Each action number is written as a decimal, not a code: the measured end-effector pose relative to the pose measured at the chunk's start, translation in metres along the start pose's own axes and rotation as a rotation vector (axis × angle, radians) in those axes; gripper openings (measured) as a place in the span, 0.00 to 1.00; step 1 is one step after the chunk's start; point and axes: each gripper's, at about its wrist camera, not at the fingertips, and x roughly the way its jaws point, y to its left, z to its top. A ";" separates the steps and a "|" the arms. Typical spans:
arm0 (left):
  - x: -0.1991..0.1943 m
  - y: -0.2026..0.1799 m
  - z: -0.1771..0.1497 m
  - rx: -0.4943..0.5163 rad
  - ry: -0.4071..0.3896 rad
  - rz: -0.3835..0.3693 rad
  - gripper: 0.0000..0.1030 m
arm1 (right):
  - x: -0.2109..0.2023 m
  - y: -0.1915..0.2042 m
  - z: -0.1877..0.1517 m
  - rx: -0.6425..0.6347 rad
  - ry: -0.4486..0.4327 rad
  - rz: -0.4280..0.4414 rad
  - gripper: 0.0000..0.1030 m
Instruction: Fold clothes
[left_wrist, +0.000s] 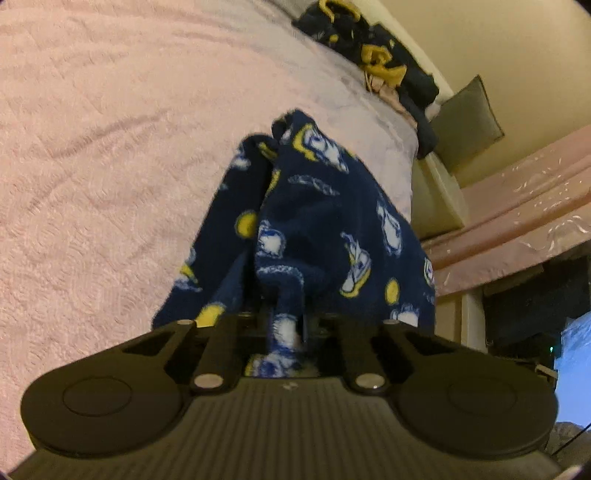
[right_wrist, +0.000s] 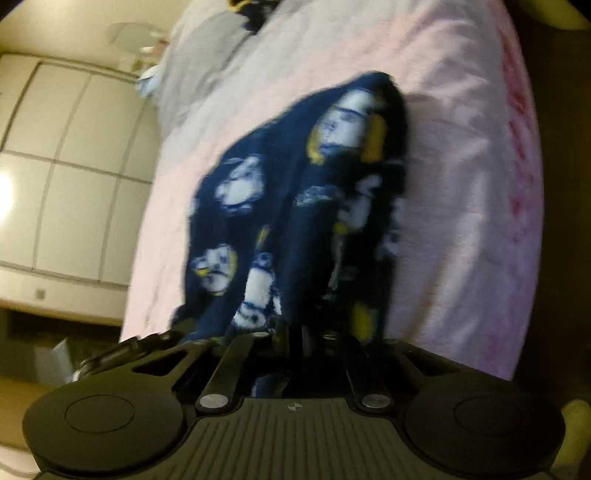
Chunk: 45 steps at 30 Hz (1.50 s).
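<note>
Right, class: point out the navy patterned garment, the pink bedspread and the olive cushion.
navy patterned garment (left_wrist: 317, 221), left wrist view, hanging middle.
pink bedspread (left_wrist: 110, 147), left wrist view, bare textured surface.
olive cushion (left_wrist: 469, 118), left wrist view, its face.

I see dim, warm indoor light. A lamp glare (right_wrist: 3, 195) burns white at the right wrist view's left edge. That view is motion-blurred throughout; the left is sharper. Fisheye bending curves both frames' edges, corners black.

Home bedroom: pink bedspread (left_wrist: 110, 147), olive cushion (left_wrist: 469, 118), white wardrobe doors (right_wrist: 74, 184).
</note>
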 end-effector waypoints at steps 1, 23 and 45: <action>-0.003 0.005 -0.003 -0.005 -0.013 0.005 0.08 | -0.003 -0.004 -0.002 -0.010 -0.014 -0.026 0.03; -0.004 -0.040 -0.044 0.388 0.041 0.166 0.14 | 0.001 0.068 -0.056 -0.546 -0.002 -0.173 0.38; -0.072 -0.156 -0.107 0.348 -0.023 0.567 0.37 | -0.074 0.110 -0.098 -0.717 0.000 -0.321 0.51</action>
